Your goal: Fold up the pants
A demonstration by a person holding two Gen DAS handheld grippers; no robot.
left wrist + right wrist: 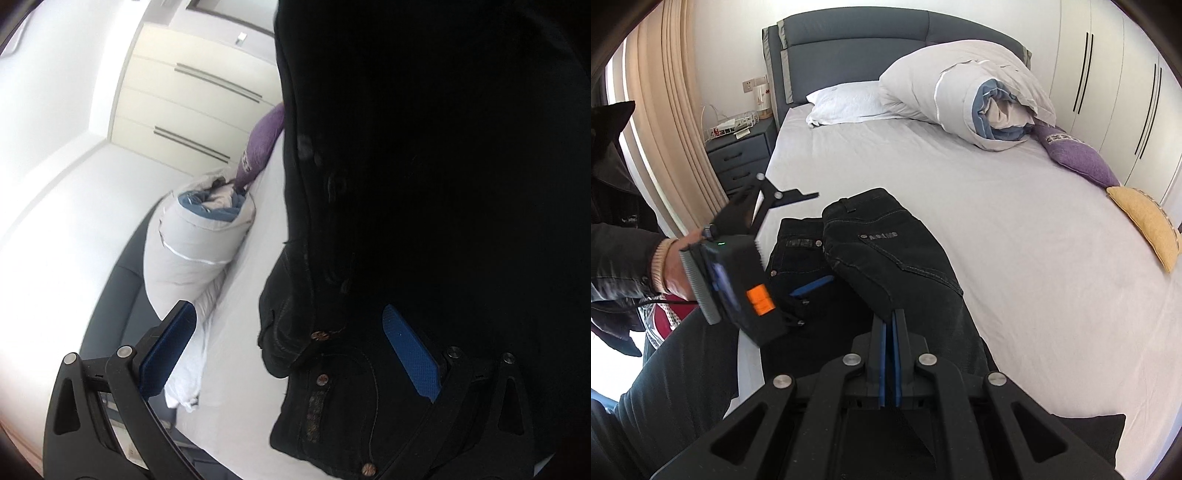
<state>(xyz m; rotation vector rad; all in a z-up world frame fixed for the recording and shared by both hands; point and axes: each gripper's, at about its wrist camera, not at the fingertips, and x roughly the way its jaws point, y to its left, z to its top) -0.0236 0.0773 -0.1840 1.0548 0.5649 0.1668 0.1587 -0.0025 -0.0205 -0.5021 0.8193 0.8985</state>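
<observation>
Folding black pants (886, 254) on the white bed (997, 206), near its edge.
Right gripper (889, 321) has its fingers pressed together, pinching a fold of the pants; left gripper (288, 354) hovers over the waistband, fingers spread wide, one blue pad (812, 286) lying against the denim.

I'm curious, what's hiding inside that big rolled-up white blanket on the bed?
The rolled white quilt shows blue lining and pale crumpled fabric at its open end. Anything deeper inside is covered.
</observation>
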